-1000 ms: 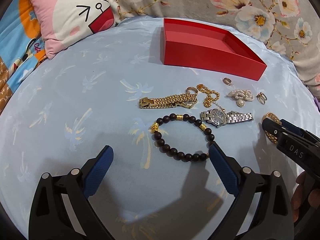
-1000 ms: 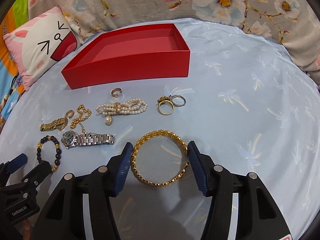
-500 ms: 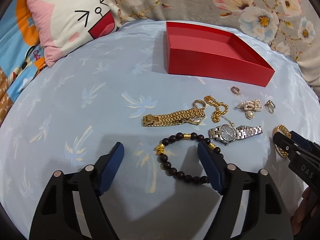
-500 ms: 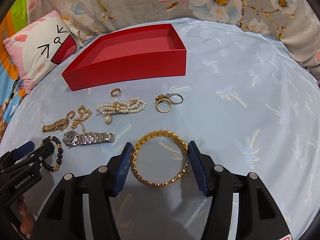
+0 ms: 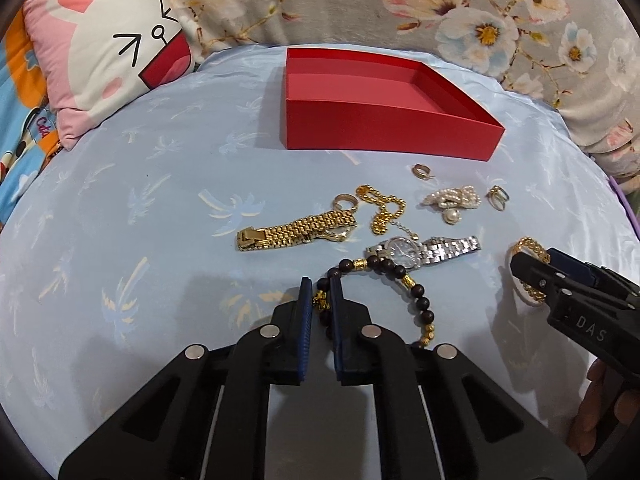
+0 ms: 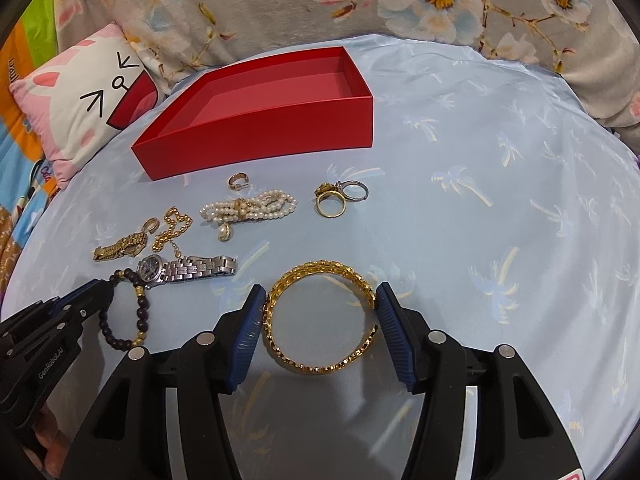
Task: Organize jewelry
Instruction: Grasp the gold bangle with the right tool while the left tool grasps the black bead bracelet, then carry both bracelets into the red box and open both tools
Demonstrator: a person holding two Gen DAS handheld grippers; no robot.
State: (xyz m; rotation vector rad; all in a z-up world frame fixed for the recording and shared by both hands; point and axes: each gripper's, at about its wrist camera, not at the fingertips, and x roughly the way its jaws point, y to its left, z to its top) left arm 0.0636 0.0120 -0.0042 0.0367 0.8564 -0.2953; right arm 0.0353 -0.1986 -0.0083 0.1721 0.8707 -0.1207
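Left gripper (image 5: pixel 321 286) clamped on the dark bead bracelet (image 5: pixel 416 298), right gripper (image 6: pixel 321 300) pinching the gold bangle (image 6: pixel 320 320) across its width, both on the pale blue sheet (image 6: pixel 500 200). Beyond, close together: silver watch (image 5: pixel 424 250), gold watch (image 5: pixel 296 230), gold chain (image 5: pixel 382 210), pearl bracelet (image 6: pixel 248 210), two rings (image 6: pixel 340 198). Farthest, empty red box (image 6: pixel 260 136), open, against a floral blanket (image 5: pixel 400 8)

A home bedroom: floral bedding (image 5: pixel 460 12), cartoon pillow (image 5: pixel 108 64), pale blue palm-print sheet (image 6: pixel 500 184)
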